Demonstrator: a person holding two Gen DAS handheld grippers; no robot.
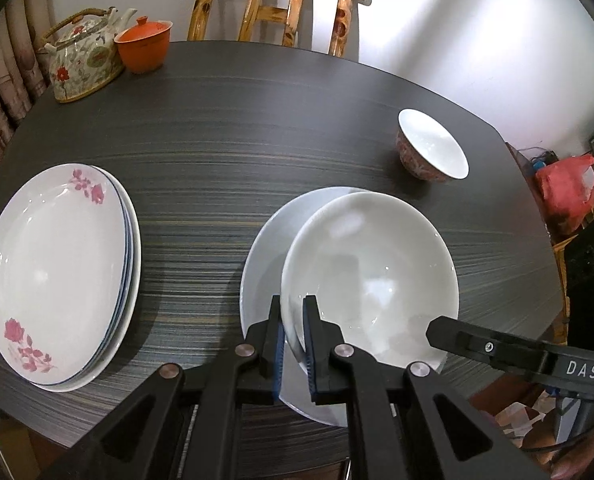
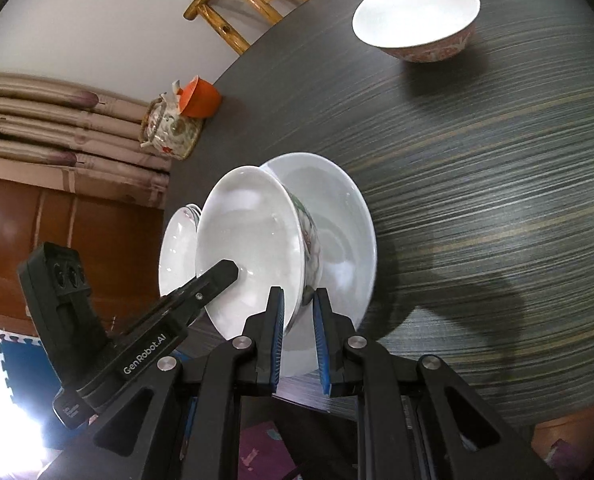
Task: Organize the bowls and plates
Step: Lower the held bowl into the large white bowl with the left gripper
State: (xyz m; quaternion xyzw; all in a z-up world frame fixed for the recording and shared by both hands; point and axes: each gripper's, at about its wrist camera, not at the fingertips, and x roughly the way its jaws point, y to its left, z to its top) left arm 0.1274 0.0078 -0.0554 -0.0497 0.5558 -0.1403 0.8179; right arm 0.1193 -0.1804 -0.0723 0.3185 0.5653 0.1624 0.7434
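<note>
A large white bowl [image 1: 369, 272], flower-patterned on its outside [image 2: 311, 240], hangs tilted over a plain white plate [image 1: 263, 248] on the dark table [image 1: 257, 120]. My left gripper [image 1: 293, 304] is shut on the bowl's near rim. My right gripper [image 2: 299, 296] is shut on another part of the same rim, its wall between the blue pads. A stack of pink-flowered plates [image 1: 57, 272] lies at the left and peeks out behind the bowl in the right wrist view [image 2: 177, 248]. A small red-patterned bowl [image 1: 433, 144] stands alone farther back [image 2: 417, 12].
A flowered teapot [image 1: 81, 64] and an orange lidded cup [image 1: 143, 46] stand at the table's far left corner. A wooden chair [image 1: 273, 4] is behind the table. A red bag [image 1: 569, 188] and clutter lie off the right edge.
</note>
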